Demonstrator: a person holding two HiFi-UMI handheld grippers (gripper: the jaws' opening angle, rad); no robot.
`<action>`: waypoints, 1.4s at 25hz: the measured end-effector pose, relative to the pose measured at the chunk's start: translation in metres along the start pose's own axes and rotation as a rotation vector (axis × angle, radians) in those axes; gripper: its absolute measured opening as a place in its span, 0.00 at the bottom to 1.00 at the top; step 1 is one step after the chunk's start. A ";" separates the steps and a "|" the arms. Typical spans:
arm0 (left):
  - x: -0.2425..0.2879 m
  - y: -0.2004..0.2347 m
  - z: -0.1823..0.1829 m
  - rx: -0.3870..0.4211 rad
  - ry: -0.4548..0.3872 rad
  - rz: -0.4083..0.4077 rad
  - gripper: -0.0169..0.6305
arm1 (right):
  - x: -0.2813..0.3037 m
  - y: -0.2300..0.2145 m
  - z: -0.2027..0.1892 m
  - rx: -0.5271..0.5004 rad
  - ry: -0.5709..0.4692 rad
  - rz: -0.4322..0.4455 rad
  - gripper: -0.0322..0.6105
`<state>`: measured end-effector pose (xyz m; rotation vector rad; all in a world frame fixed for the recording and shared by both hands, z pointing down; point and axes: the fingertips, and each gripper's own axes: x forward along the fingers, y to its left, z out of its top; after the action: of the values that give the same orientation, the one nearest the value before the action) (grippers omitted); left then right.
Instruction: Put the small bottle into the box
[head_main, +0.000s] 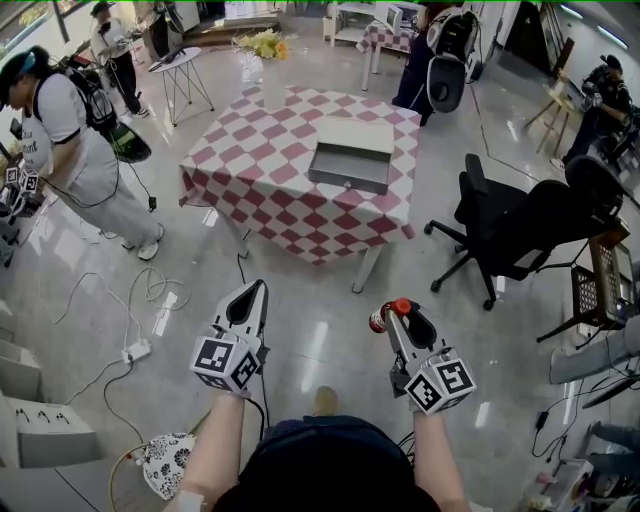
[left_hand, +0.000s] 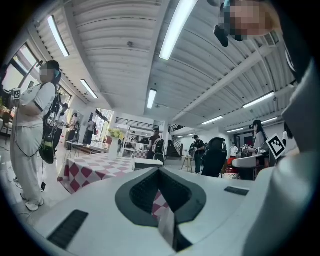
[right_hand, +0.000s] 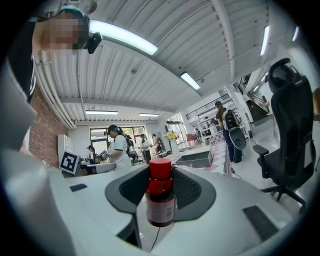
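Observation:
The small bottle (head_main: 381, 318) is dark brown with a red cap, and my right gripper (head_main: 392, 312) is shut on it over the floor, held low in front of me. In the right gripper view the bottle (right_hand: 160, 197) stands upright between the jaws of the right gripper (right_hand: 161, 176). My left gripper (head_main: 258, 290) hangs beside it, shut, with nothing in it (left_hand: 160, 170). The grey box (head_main: 350, 165) lies open on the red-and-white checked table (head_main: 260, 150) ahead, well beyond both grippers. It also shows far off as the box (right_hand: 196, 159) and the box (left_hand: 148, 164).
A black office chair (head_main: 510, 235) stands right of the table. A person in white (head_main: 75, 150) stands at its left. Cables and a power strip (head_main: 135, 350) lie on the floor at my left. Other people and furniture line the far wall.

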<state>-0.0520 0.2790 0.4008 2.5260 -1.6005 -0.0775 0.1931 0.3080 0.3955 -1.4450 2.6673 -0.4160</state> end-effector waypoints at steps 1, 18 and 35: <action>0.006 0.000 0.000 0.002 -0.004 0.000 0.03 | 0.005 -0.005 0.001 0.004 -0.005 0.006 0.27; 0.082 0.048 0.000 -0.009 -0.003 0.027 0.03 | 0.094 -0.034 0.009 0.047 0.013 0.071 0.27; 0.236 0.132 0.022 0.003 0.014 -0.074 0.03 | 0.245 -0.094 0.036 0.078 0.001 0.018 0.27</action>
<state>-0.0711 0.0088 0.4081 2.5823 -1.5027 -0.0649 0.1415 0.0486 0.4010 -1.3986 2.6314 -0.5132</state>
